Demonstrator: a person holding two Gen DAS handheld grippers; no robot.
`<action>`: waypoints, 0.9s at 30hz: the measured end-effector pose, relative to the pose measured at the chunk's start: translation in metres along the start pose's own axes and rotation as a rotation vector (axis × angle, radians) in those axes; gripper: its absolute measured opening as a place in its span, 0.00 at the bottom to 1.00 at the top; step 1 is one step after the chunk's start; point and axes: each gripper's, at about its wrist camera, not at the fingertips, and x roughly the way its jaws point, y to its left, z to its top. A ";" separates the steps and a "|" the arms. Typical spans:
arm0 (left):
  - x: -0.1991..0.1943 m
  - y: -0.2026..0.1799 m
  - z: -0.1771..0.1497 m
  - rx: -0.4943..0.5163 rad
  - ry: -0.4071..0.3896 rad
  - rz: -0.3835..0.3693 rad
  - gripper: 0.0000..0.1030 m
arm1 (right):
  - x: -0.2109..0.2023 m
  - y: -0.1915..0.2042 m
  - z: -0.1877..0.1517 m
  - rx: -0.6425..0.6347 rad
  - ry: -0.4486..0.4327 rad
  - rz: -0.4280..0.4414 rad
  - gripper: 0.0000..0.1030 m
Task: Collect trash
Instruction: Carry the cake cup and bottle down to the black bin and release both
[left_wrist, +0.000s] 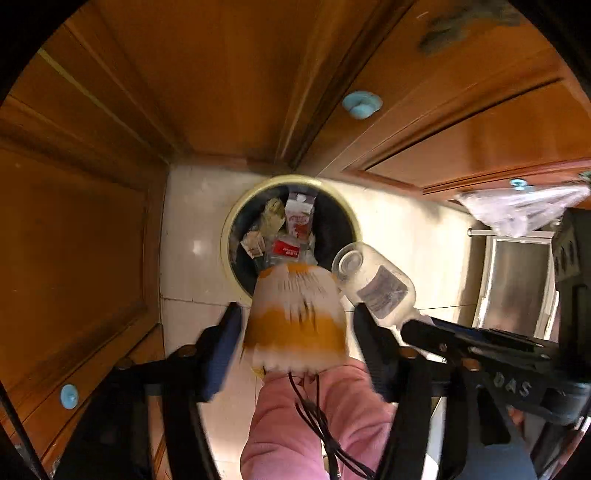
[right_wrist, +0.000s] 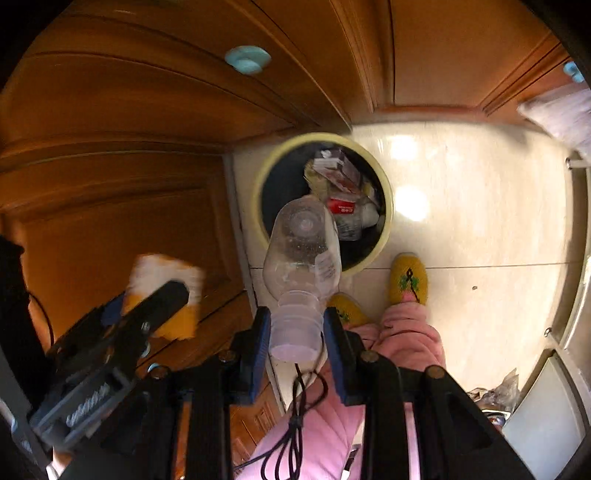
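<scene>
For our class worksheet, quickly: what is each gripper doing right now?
Left gripper: open, carton loose between its jaws.
Right gripper: shut on the bottle, at its neck.

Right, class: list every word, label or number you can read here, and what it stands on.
"DAS": on the right gripper, along its body.
Raised lettering on the left gripper: unreadable.
Labels on the bottle, carton and red packet in the bin: too blurred.
</scene>
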 end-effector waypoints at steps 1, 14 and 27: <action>0.006 0.003 0.003 -0.011 -0.001 0.009 0.72 | 0.009 -0.003 0.006 0.010 0.004 -0.010 0.29; -0.001 0.035 0.005 -0.068 -0.040 0.078 0.73 | 0.006 0.006 0.016 -0.028 -0.014 -0.042 0.35; -0.067 0.035 -0.013 -0.062 -0.138 0.074 0.73 | -0.034 0.034 -0.010 -0.088 -0.063 -0.044 0.35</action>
